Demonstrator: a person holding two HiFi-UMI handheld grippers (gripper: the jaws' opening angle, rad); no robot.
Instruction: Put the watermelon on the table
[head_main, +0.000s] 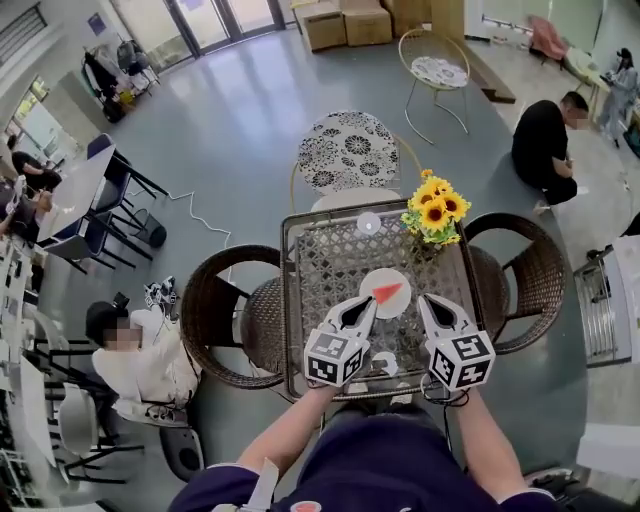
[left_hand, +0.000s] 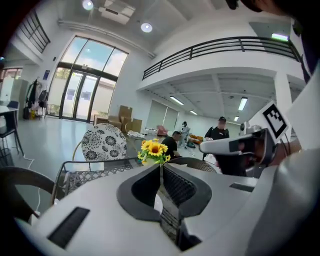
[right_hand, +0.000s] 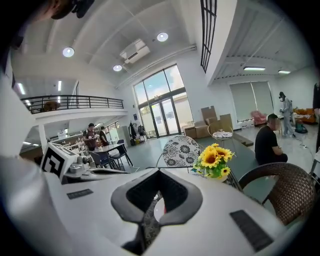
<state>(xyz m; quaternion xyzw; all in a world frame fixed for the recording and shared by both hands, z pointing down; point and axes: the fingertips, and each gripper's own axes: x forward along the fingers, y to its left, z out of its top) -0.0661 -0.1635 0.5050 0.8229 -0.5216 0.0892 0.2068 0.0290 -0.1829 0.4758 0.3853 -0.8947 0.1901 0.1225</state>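
A red watermelon wedge (head_main: 387, 292) lies on a small white plate (head_main: 396, 309) in the middle of the lattice-topped table (head_main: 330, 255). My left gripper (head_main: 370, 301) hovers at the plate's left edge, jaws together with nothing in them. My right gripper (head_main: 424, 299) is just right of the plate, also shut and empty. In the left gripper view the closed jaw tips (left_hand: 160, 167) point toward the sunflowers (left_hand: 153, 149). In the right gripper view the shut jaws (right_hand: 159, 172) show a sliver of white plate and red (right_hand: 159, 208) through the gap below.
A pot of sunflowers (head_main: 436, 210) stands at the table's far right corner and a small white disc (head_main: 369, 223) at the far edge. Wicker chairs (head_main: 215, 310) (head_main: 530, 275) flank the table, with a patterned chair (head_main: 348, 150) behind. A person (head_main: 135, 355) sits at left.
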